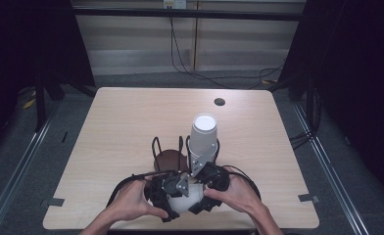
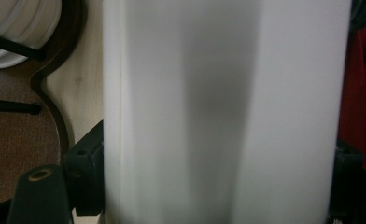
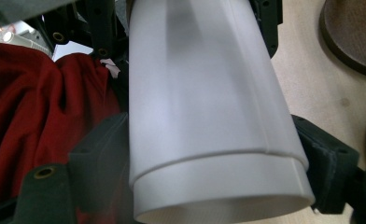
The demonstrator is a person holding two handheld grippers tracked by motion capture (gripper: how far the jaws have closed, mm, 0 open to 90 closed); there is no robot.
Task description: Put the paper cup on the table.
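Clamping a plain white paper cup (image 3: 204,116), both grippers, no print legible

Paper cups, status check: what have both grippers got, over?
Left gripper shut on nested white cups. Right gripper jaws at the cups' sides, grip unclear. Cup stack in wire holder right behind; nothing else close.

The cup (image 3: 204,116) between my black grippers is plain white, no pattern. The stack of cups (image 1: 203,137) behind it is white too, in a rack (image 1: 169,157) with black wire and a dark brown base. My bench (image 1: 131,122) is pale wood grain. My sleeve (image 3: 36,116) is red.
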